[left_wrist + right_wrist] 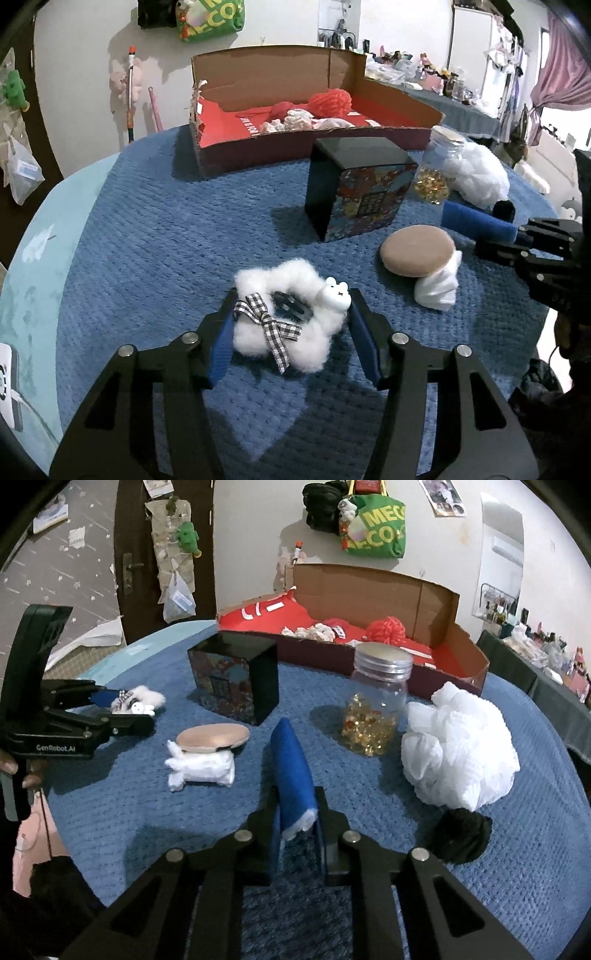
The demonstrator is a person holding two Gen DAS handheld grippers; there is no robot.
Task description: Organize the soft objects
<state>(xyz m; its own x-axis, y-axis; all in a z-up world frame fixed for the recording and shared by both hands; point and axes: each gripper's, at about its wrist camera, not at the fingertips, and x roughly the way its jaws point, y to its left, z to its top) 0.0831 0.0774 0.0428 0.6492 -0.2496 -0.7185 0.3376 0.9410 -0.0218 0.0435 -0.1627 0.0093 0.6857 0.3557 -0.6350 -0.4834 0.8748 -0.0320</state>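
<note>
My left gripper (291,328) is open, its jaws on either side of a white fluffy hair clip (280,325) with a checked bow and a small white bunny, lying on the blue cloth; it also shows in the right wrist view (142,699). My right gripper (297,821) is shut on a blue felt roll (291,771) with white filling at its end. A cardboard box (399,107) with a red lining holds red yarn (330,101) and pale soft bits. A tan round puff (417,251) rests on a white cotton wad (437,286).
A black patterned box (360,188) stands mid-table. A glass jar (378,709) with gold pieces stands beside a white mesh pouf (458,747). A black soft ball (461,834) lies near my right gripper. The table's light blue edge (33,258) curves at left.
</note>
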